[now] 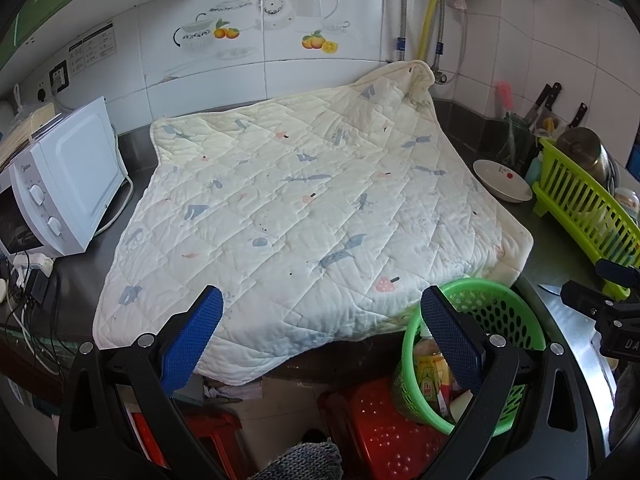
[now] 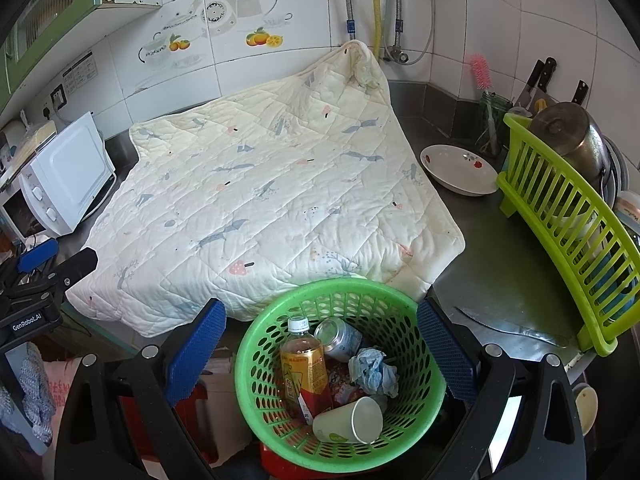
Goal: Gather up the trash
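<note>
Looks like the collecting is pretty much done: bottle [image 2: 305, 364], can [image 2: 337, 338], tissue [image 2: 372, 370] and paper cup [image 2: 352, 422] all sit in the green basket [image 2: 256, 364]. Both the left gripper [image 1: 320, 336] and right gripper [image 2: 320, 352] are wide open, empty. The quilt [image 2: 260, 208] shows no trash, so next is probably just a last check.

Black gripper [image 2: 320, 344] frames, blue textured pads [image 2: 196, 354].

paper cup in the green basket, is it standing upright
No, the paper cup lies on its side in the green basket, its open mouth facing right, beside the bottle.
</note>
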A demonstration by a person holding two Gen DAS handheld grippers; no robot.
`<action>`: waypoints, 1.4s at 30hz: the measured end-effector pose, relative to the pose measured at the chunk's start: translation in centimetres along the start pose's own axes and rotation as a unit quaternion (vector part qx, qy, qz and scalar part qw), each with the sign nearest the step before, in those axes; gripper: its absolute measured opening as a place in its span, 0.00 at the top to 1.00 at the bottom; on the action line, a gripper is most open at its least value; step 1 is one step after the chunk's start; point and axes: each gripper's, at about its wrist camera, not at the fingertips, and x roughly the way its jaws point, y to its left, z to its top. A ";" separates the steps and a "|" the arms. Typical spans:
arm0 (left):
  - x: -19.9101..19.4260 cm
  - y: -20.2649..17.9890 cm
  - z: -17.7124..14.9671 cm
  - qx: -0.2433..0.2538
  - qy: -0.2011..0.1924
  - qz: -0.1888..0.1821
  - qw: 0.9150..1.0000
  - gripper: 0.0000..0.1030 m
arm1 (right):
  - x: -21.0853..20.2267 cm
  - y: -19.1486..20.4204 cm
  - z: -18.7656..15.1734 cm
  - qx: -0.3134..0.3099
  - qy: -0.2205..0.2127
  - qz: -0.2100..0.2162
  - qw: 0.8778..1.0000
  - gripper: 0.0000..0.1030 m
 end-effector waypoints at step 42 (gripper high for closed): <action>-0.5 -0.5 0.8 -0.005 -0.021 0.004 1.000 0.05 | -0.1 -0.6 0.3 -0.008 -0.019 0.011 1.000 0.10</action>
